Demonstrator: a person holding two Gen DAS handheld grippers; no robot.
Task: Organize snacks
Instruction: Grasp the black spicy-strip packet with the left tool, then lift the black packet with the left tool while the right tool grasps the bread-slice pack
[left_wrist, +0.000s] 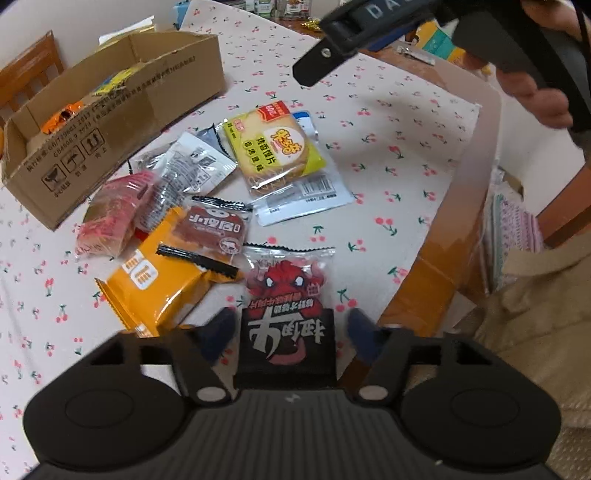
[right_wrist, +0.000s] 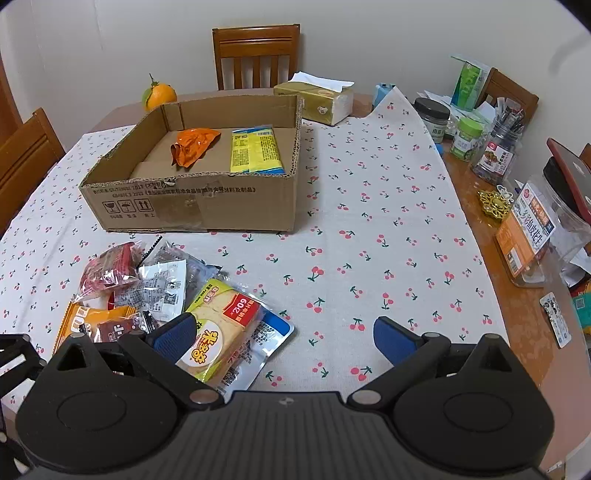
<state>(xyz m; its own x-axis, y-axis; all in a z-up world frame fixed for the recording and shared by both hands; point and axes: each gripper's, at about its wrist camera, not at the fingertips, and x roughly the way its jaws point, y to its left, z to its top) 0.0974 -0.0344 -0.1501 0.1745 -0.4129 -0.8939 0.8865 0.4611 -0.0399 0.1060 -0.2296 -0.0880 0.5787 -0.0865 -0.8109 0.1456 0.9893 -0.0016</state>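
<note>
Left hand-held gripper (left_wrist: 288, 334) straddles the red-and-black snack packet (left_wrist: 288, 295) at the near edge of the surface (left_wrist: 388, 122), jaws narrowed but pads clear of it: light, crinkly, slippery film, so pinch the flat body, not the sealed end. Right hand-held gripper (right_wrist: 284, 338) wide open, empty, above the yellow toast packet (right_wrist: 221, 332); cardboard box (right_wrist: 192, 206) sits far left.

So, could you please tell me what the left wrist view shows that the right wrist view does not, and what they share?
Only the left wrist view shows the red-and-black snack packet lying between the left tongs, whose blue pads stand clear of it.

Only the right wrist view shows the box's contents clearly, an orange wrapper and a yellow packet, plus the orange fruit and tissue pack.

Both show the cardboard box, the yellow toast packet and the open right tongs.
</note>
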